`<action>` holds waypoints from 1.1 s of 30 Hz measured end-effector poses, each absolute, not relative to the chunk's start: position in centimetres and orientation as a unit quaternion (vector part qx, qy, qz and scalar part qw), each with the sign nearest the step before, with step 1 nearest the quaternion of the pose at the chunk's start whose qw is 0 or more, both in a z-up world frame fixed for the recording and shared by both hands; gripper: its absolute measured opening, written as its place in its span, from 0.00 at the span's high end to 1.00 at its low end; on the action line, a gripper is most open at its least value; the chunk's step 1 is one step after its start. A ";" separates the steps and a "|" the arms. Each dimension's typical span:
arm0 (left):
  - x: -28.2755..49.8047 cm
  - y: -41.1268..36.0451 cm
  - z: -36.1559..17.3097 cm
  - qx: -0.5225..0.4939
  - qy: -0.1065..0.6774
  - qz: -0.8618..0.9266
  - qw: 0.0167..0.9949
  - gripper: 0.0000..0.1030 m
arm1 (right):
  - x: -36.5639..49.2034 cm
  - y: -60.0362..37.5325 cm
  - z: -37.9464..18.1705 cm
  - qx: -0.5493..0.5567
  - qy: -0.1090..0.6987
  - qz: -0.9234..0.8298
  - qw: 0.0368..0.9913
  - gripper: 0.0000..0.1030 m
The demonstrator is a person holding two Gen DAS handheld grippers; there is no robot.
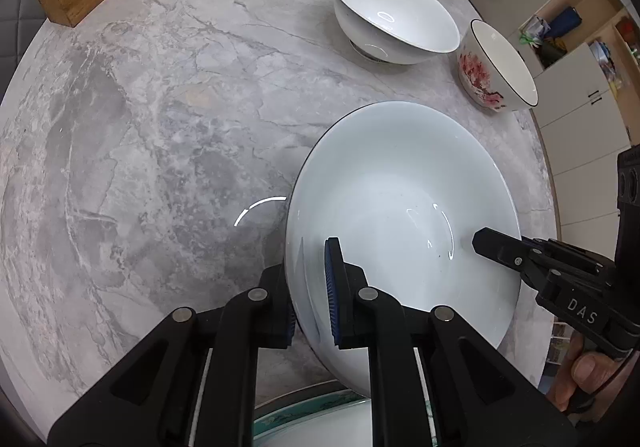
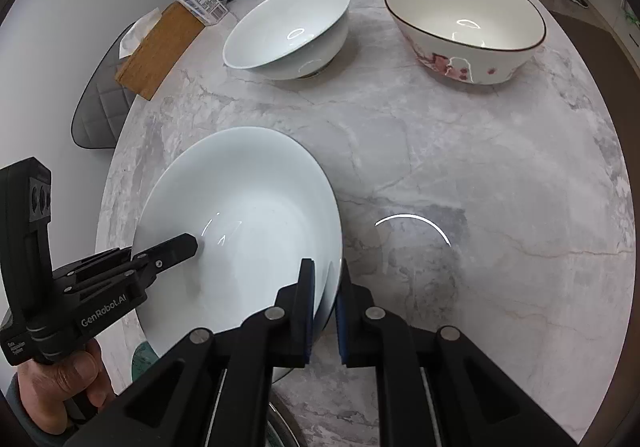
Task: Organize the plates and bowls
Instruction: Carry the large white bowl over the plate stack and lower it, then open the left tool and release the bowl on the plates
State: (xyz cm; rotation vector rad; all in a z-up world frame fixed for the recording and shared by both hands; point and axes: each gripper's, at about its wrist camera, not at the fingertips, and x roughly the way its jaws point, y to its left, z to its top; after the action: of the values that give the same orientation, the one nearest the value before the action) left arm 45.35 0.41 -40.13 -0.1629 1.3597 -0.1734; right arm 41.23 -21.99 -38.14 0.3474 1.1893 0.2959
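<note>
The pale deep plate [image 1: 400, 215] is being held above the near edge of the marble table [image 1: 160, 127], its opposite rims pinched by the closed left gripper [image 1: 312, 299] and right gripper [image 2: 324, 311]. With only thin glazed rims being gripped, a slip or tilt is being risked over the patterned plate [image 1: 304, 411] below if the hands are drawn apart unevenly

White bowls on grey-veined marble desk [image 1: 160, 127]

Pale white plate [image 1: 400, 207]; plain white bowl [image 1: 394, 13] at twelve o'clock; pink-blossom bowl [image 1: 494, 65], dark rim, at one o'clock; black tongs, blue pads [image 1: 331, 287].
</note>
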 end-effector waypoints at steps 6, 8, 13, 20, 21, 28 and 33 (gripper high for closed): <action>45.3 0.3 -40.7 -0.071 0.629 -0.075 0.770 0.90 | 40.9 -22.2 -38.2 0.159 0.553 0.139 0.806 0.89; 45.3 0.4 -41.0 -0.072 0.632 -0.072 0.768 0.90 | 40.9 -22.1 -38.1 0.155 0.552 0.141 0.807 0.87; 44.3 1.4 -40.4 -0.095 0.616 -0.065 0.779 0.87 | 40.8 -22.3 -37.7 0.168 0.546 0.137 0.809 0.81; 43.0 3.3 -36.3 -0.128 0.574 -0.065 0.806 0.44 | 39.7 -24.0 -35.9 0.198 0.525 0.124 0.819 0.40; 43.2 3.8 -35.5 -0.131 0.565 -0.063 0.812 0.38 | 39.5 -24.6 -35.5 0.204 0.519 0.122 0.821 0.39; 48.3 6.0 -32.4 -0.156 0.555 -0.067 0.815 0.26 | 41.8 -27.9 -31.5 0.272 0.484 0.142 0.819 0.18; 53.1 4.9 -31.2 -0.132 0.561 -0.097 0.812 0.26 | 45.0 -27.9 -29.1 0.270 0.467 0.153 0.828 0.17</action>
State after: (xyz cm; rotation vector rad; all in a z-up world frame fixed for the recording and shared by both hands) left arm 53.10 4.92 -31.23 -0.2829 1.1976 -0.2078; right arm 44.97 -27.92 -29.08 0.5734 0.9924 0.3251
